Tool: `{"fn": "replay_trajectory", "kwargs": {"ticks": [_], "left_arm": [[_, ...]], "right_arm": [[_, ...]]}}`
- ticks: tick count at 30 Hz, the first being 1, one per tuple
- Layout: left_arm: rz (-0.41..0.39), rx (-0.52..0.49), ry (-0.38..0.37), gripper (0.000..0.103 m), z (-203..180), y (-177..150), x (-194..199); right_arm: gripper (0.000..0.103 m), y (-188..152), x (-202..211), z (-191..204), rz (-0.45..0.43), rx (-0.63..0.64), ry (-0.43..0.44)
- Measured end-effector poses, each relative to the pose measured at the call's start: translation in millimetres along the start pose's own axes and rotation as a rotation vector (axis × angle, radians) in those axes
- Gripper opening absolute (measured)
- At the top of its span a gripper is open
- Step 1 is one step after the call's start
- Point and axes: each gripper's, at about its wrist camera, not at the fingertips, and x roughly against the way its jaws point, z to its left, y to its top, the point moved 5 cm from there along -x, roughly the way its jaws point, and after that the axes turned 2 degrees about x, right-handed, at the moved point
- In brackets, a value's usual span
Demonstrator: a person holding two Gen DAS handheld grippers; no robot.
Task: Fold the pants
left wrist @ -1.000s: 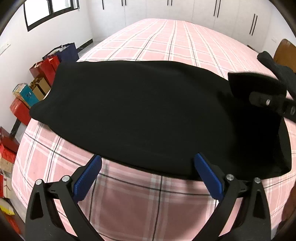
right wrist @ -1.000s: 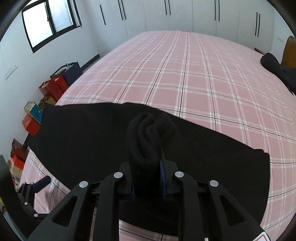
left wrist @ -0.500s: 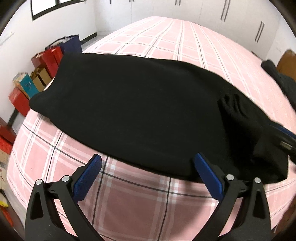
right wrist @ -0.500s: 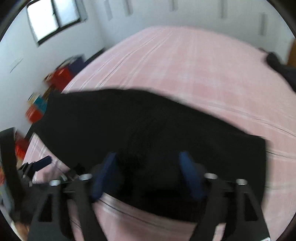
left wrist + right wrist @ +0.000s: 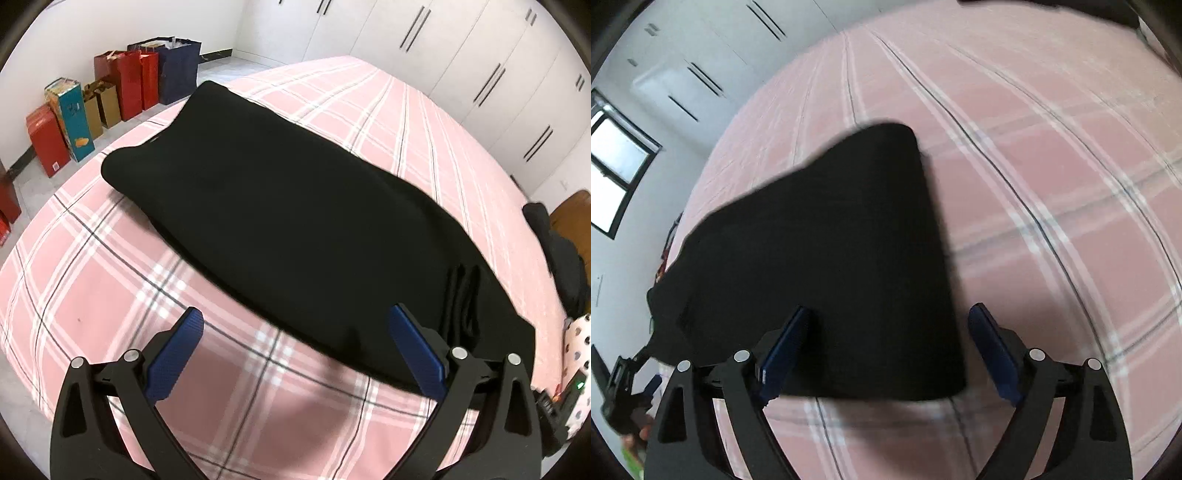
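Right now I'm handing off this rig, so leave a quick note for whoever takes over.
Left hand-held gripper: open, holding nothing, at the near edge of the black pants.
Right hand-held gripper: open, holding nothing, over one end of the pants.
The pants lie flat, lengthwise as one long strip, on the pink plaid bed.
Done: legs appear stacked.
Left: probably fold the strip end over end and smooth it.

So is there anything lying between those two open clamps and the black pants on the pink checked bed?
Nothing visible. The left gripper is open over bare pink plaid bedsheet, just short of the black fabric pants. The right gripper is open with the pants' end already between its fingers. Other dark clothing lies off to the side.
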Motion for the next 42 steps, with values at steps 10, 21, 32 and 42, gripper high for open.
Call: {"fn": "replay_trajectory", "kwargs": {"ticks": [10, 21, 32, 42], "left_arm": [[-0.004, -0.144, -0.009, 0.098, -44.7, -21.2, 24.9], [0.07, -0.26, -0.013, 0.098, -79.6, -68.9, 28.9], [0.059, -0.132, 0.048, 0.098, -67.5, -87.6, 33.8], [0.131, 0.089, -0.006, 0.097, -21.5, -56.8, -13.5]], "right_arm": [[0.017, 5.4, 56.5, -40.3, -0.064, -0.09, 0.023], [0.018, -11.0, 130.1, -178.6, -0.131, -0.171, -0.228], [0.06, -25.0, 163.7, -169.8, -0.156, -0.048, -0.481], [0.072, -53.1, 153.4, -58.2, -0.214, 0.066, -0.325]]}}
